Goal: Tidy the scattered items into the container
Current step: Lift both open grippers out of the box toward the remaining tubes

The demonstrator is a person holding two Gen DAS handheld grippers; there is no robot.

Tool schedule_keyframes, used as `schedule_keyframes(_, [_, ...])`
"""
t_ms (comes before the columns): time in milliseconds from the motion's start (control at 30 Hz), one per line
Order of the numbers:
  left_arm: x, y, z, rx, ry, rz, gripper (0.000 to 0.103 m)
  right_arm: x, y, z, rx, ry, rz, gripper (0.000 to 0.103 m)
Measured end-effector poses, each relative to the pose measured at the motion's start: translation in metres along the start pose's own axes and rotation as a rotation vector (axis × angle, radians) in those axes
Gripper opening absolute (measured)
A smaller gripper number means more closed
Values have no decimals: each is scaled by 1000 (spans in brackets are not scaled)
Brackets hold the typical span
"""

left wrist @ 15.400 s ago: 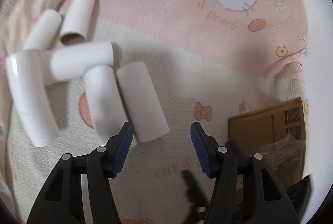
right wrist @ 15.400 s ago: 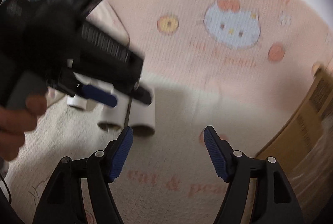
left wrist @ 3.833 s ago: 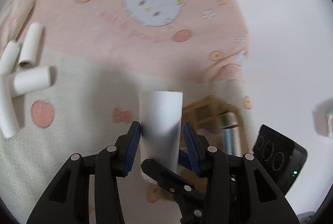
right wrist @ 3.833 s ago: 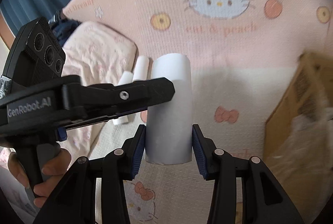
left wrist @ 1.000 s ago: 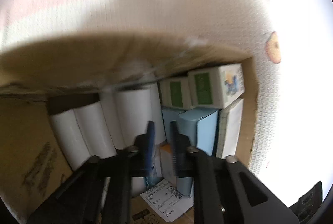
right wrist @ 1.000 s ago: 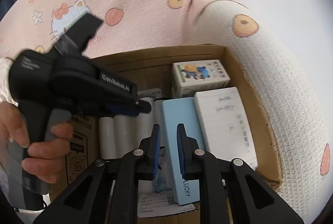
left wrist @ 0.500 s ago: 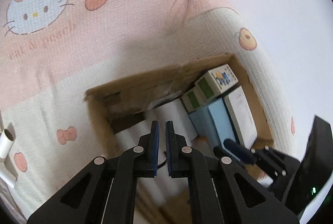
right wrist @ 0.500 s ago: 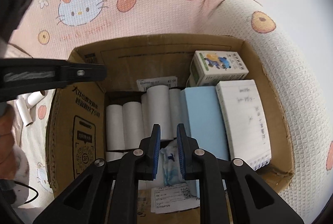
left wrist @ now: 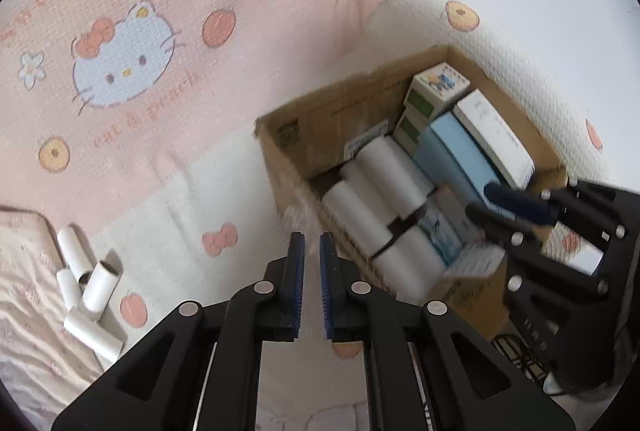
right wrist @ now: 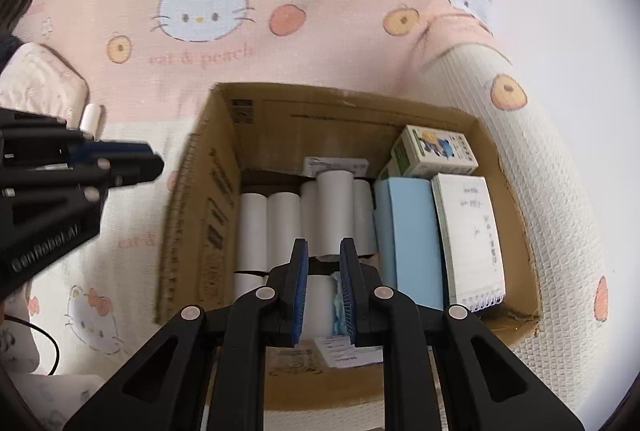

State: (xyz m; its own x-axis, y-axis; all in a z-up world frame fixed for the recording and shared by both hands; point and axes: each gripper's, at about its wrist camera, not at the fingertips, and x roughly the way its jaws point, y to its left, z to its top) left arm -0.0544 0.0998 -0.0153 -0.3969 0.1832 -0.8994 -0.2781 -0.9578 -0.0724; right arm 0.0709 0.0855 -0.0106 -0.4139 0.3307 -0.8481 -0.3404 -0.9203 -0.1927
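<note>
The cardboard box (right wrist: 200, 191) holds several white paper rolls (right wrist: 332, 207) lying side by side. My right gripper (right wrist: 323, 247) hovers above these rolls, shut and holding nothing. In the left wrist view the box (left wrist: 280, 139) lies to the right, with its rolls (left wrist: 372, 191) inside. My left gripper (left wrist: 312, 243) hangs over the blanket just left of the box wall; its jaws are a narrow slit apart and opening, with nothing between them. Several loose rolls (left wrist: 92, 295) lie scattered at the lower left. One more loose roll (right wrist: 90, 117) shows beyond the left gripper (right wrist: 136, 159).
Beside the rolls the box also holds a light blue pack (right wrist: 408, 231), a spiral notepad (right wrist: 472, 235) and a green-and-white carton (right wrist: 432, 151). A pink and cream cartoon blanket (left wrist: 160, 31) covers the surface. A pale pillow (left wrist: 24, 271) lies left of the loose rolls.
My left gripper has lifted out of the box and swung left, rolling as it went; the loose rolls have come into view. The right gripper has drawn back slightly and stays shut.
</note>
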Motion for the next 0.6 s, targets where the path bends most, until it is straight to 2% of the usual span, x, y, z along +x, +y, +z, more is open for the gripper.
schedule_keyframes(100, [-6, 10, -11, -14, 16, 26, 25, -4, 4, 2, -7, 1, 21, 12])
schedule_keyframes(300, [-24, 23, -20, -12, -20, 157, 46, -8, 15, 8, -4, 1, 70, 13])
schedule_keyframes(400, [-38, 32, -20, -26, -50, 187, 51, -11, 22, 13, 5, -11, 95, 17])
schedule_keyframes(433, [-42, 33, -20, -26, -59, 188, 52, -12, 25, 15, 4, -17, 100, 24])
schedule_keyframes(500, [-52, 34, -20, -18, -76, 198, 59, -15, 30, 16, -3, -32, 109, 44])
schedule_keyframes(533, [-56, 33, -20, -12, -89, 211, 61, -18, 33, 16, -11, -47, 114, 60])
schedule_keyframes(600, [-65, 31, -20, 1, -113, 228, 65, -24, 39, 16, -37, -81, 105, 64])
